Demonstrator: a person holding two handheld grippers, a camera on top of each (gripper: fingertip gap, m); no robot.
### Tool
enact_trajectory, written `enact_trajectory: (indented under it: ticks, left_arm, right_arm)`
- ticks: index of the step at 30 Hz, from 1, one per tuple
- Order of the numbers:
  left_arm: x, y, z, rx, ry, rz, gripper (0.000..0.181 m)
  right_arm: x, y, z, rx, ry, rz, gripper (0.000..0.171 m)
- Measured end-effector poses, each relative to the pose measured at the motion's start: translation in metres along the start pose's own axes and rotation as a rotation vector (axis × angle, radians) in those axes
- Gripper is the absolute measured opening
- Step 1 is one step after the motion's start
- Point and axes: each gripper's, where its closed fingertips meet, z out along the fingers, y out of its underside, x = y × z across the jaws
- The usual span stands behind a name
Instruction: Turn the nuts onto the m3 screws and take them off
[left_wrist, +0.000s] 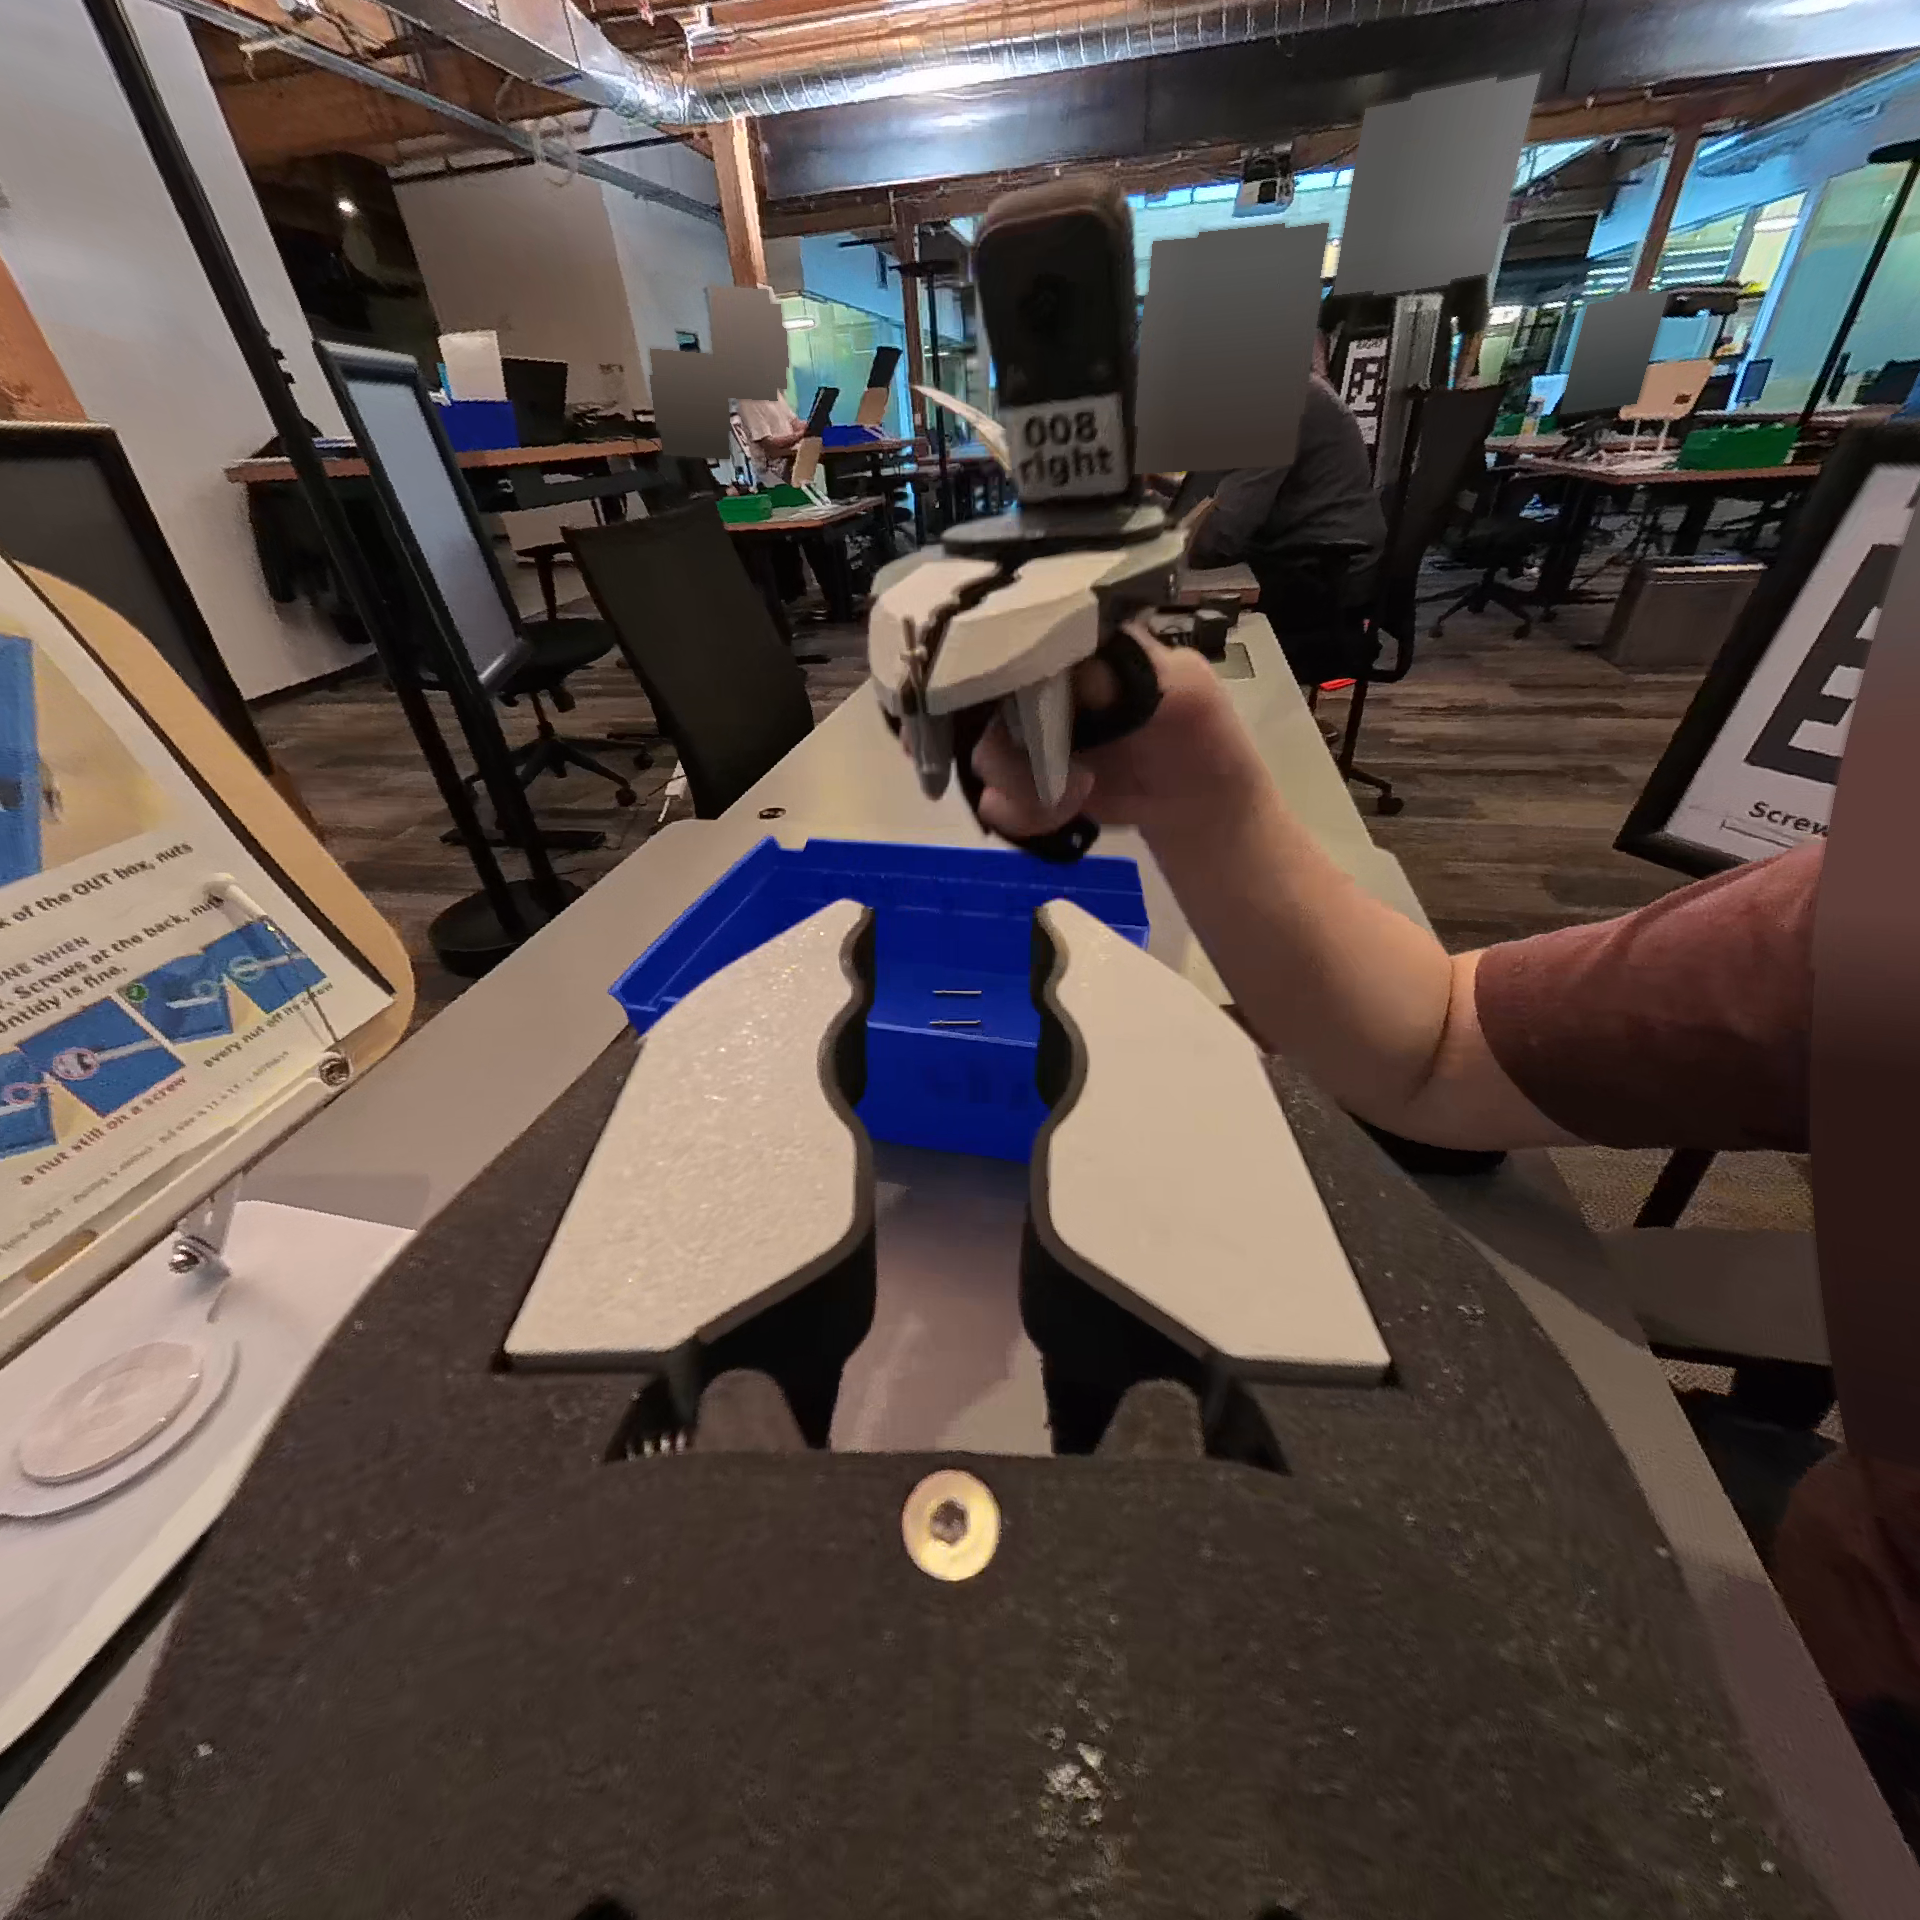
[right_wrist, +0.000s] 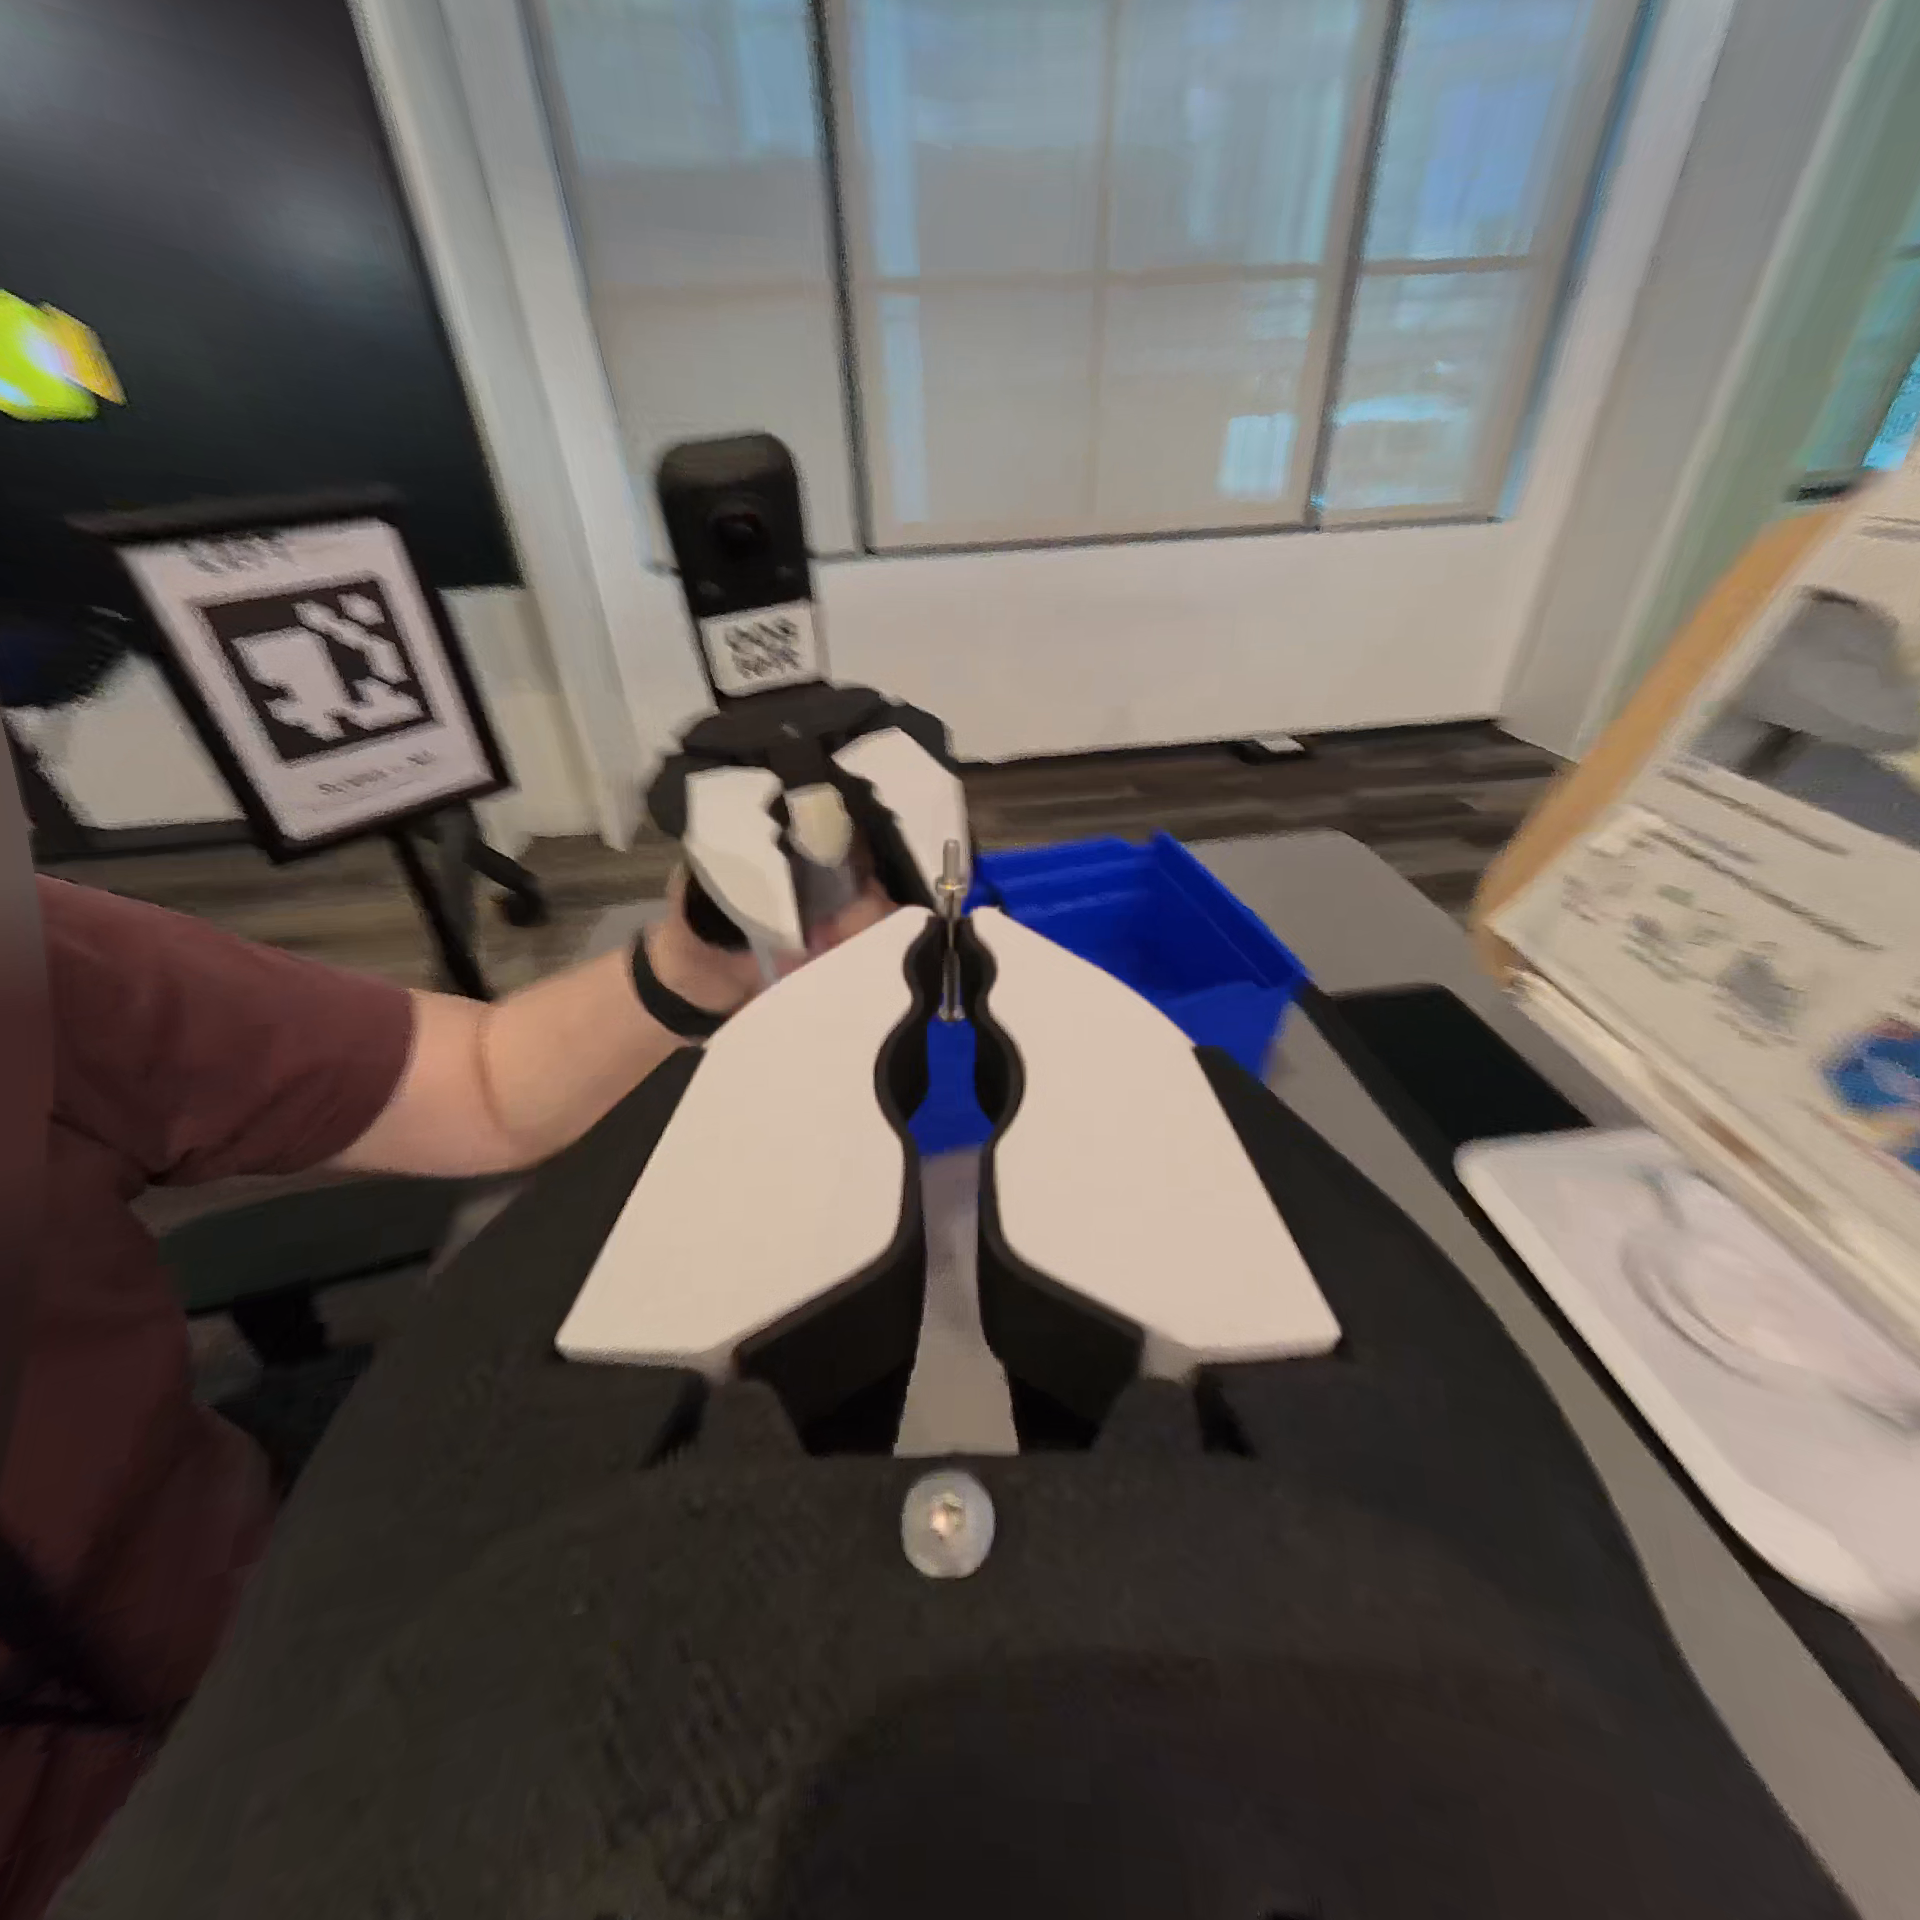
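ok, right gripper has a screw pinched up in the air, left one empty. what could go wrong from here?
1. The screw is held only at the tips of the right gripper, clear of the blue bin. A slip could drop it onto the table or floor.
2. The left gripper is open and empty, and I can't make out a nut; mating means fine alignment.
3. The right wrist view is blurred, so aim may be off.

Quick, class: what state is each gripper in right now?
Left gripper: open, holding nothing, above the blue bin.
Right gripper: shut on a screw that sticks up past its tips.
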Motion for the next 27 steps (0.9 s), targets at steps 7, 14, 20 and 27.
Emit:
enact_trajectory:
  ticks: [7,14,20,27]
  left_arm:
    - [0.003,0.01,-0.003,-0.178,-0.071,0.016,0.023]
    - [0.006,0.015,-0.001,-0.225,-0.087,0.006,0.023]
    - [0.004,0.017,-0.003,-0.245,-0.091,-0.008,0.023]
    - [0.002,0.018,-0.004,-0.251,-0.097,-0.014,0.021]
  right_arm:
    - [0.095,0.106,-0.147,-0.627,0.654,0.356,0.003]
    - [0.116,0.249,-0.196,-1.133,0.653,0.812,0.003]
    - [0.112,0.297,-0.215,-1.303,0.675,0.99,0.003]
    - [0.115,0.309,-0.226,-1.369,0.722,0.98,0.003]
